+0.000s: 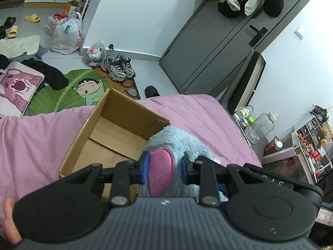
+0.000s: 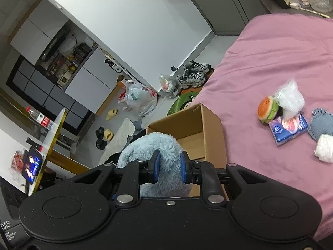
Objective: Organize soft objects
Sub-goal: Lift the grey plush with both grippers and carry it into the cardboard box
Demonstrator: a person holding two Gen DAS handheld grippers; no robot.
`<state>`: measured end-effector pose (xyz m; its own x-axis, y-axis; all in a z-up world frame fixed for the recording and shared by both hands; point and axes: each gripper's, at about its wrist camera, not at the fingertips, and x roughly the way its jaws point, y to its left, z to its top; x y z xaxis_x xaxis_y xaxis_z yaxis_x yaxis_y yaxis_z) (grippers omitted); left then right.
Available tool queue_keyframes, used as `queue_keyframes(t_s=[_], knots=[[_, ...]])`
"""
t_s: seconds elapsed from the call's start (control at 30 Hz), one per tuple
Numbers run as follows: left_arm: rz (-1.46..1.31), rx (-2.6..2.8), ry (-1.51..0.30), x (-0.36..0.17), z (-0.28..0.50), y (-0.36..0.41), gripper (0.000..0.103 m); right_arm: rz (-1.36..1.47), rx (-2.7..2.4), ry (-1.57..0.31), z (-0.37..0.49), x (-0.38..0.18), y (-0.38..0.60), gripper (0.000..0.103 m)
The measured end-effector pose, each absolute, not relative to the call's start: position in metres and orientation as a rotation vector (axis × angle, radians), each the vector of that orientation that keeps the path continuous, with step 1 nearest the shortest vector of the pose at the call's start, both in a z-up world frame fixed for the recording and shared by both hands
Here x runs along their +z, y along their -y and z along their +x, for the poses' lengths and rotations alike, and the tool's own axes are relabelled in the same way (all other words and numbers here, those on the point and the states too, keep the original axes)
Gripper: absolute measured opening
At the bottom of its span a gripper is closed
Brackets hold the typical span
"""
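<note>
Right wrist alone shows burger toy [image 2: 268, 109]; both jaws pinch blue plush [image 1: 179, 143] [image 2: 154, 145].

A fluffy pale-blue plush toy with a pink felt patch [image 1: 179, 145] hangs at the near corner of an open brown cardboard box [image 1: 116, 129], which sits empty on the pink bedspread. Well apart on the bed lie a small plush hamburger [image 2: 267, 108], a crinkled clear plastic bag [image 2: 290, 98], a blue booklet [image 2: 288, 130], a grey-blue knitted piece [image 2: 321, 126] and a white soft bundle [image 2: 324, 148].
</note>
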<state>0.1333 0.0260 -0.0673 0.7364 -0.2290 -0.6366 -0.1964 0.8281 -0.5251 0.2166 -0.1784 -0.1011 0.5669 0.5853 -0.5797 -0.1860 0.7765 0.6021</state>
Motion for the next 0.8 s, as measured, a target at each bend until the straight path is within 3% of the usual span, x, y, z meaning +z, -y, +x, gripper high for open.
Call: queue_keyframes(t_s=[0.8], knots=[[-0.655, 0.036, -0.767, -0.114, 0.199, -0.077, 0.029, 0.422, 0.48, -0.909, 0.281, -0.129, 0.118, 0.019]])
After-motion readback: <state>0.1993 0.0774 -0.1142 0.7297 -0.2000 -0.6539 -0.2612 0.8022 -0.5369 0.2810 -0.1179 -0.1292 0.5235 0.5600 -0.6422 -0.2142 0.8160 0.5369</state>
